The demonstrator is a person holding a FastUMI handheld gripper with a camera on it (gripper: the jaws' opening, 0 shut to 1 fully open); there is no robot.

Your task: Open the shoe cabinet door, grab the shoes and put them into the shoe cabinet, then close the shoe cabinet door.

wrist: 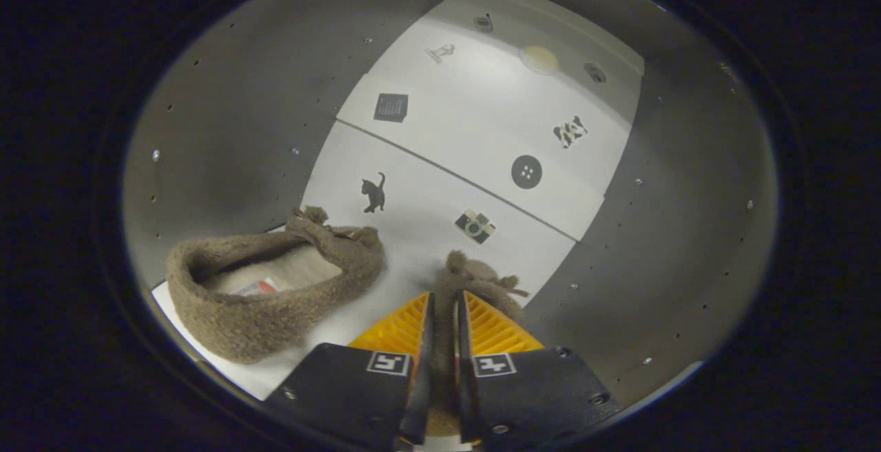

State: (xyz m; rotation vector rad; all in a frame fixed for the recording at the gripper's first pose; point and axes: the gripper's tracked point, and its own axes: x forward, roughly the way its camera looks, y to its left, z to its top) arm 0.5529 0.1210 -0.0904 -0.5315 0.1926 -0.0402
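Two brown fuzzy slippers are in view. My gripper is shut on the right slipper: its fabric edge is pinched between the two orange fingers, and its toe with a small bow sticks out just ahead of the tips. The left slipper rests to the left of the fingers, its opening facing me, on the near end of a white surface. Beyond both slippers lies the white shoe cabinet front, split by a seam into two panels with small stickers. I cannot tell whether a door is open.
Grey boards with rows of small holes flank the white cabinet on the left and on the right. The white surface under the left slipper ends in an edge near the left finger.
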